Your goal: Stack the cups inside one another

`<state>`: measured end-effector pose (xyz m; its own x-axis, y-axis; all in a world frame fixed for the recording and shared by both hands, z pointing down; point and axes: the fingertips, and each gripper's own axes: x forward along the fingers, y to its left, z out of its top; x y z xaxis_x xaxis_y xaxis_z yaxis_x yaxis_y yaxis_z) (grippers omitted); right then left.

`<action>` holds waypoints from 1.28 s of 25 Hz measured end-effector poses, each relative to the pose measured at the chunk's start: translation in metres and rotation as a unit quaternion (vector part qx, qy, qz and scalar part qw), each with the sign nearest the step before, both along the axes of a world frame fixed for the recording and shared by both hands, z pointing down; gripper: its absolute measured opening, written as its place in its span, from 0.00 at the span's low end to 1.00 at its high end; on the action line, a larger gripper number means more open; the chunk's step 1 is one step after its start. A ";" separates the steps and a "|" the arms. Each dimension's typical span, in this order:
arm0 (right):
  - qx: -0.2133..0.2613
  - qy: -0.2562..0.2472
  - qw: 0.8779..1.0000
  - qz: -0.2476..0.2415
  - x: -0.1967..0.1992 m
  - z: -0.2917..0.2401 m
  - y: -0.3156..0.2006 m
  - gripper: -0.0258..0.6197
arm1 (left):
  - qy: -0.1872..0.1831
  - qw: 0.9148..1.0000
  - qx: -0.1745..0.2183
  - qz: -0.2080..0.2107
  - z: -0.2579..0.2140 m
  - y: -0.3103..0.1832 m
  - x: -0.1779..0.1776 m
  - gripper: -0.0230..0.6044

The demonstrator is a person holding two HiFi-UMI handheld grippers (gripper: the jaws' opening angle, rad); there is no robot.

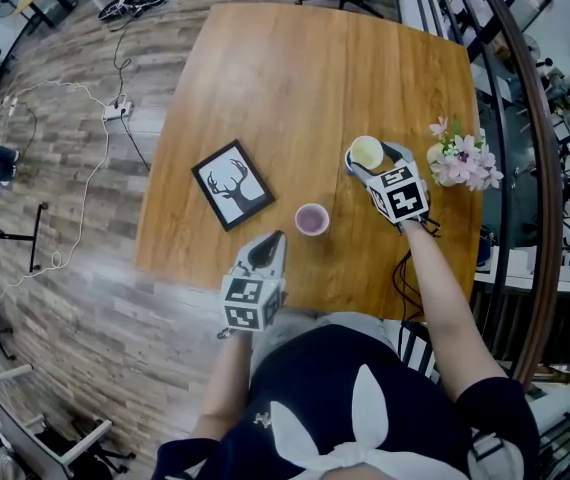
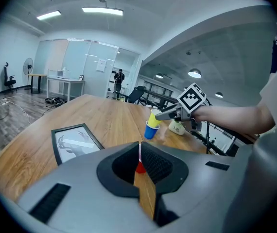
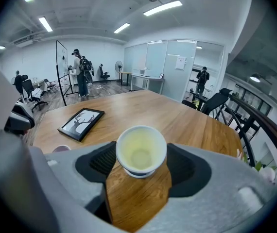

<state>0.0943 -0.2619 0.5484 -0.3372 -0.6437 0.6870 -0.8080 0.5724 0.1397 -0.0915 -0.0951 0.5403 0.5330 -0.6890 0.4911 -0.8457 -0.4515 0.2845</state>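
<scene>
Holding the left tool [image 1: 268, 251] closest in, pinched together, empty. Clamping the right tool [image 1: 375, 158] on the yellow cup [image 3: 141, 154], nesting in the blue cup [image 2: 150, 130] on the bench [image 1: 285, 78]. Guessing the pink cup [image 1: 311, 219] next: standing upright at 1 o'clock off the left tool, nearer it than the right.

This is an open-plan office. Glass partition walls [image 3: 160, 62] close off side rooms, and long white strip lights [image 3: 163, 7] run across the ceiling. Black swivel chairs [image 3: 29, 88] and a whiteboard on a stand [image 3: 63, 57] sit on the grey plank floor [image 1: 75, 218]. A white power strip [image 1: 116, 111] trails cables beside the large wooden desk [image 1: 295, 88].
</scene>
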 end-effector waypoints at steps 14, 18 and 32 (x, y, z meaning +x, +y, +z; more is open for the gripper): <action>-0.004 -0.008 1.000 0.002 -0.001 0.002 0.006 0.56 | 0.002 1.000 -0.003 0.006 0.001 -0.005 0.003 0.08; 0.002 -0.016 1.000 -0.002 -0.005 -0.005 0.014 0.56 | 0.002 1.000 -0.004 0.009 0.002 -0.004 0.004 0.08; -0.021 -0.055 0.997 -0.058 -0.052 0.000 0.073 0.56 | 0.002 1.000 0.000 0.005 -0.001 -0.004 0.001 0.08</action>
<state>0.0427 -0.1891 0.5481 -0.4822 -0.5681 0.6669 -0.7453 0.6661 0.0286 -0.0902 -0.0995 0.5394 0.5418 -0.6835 0.4891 -0.8400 -0.4605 0.2868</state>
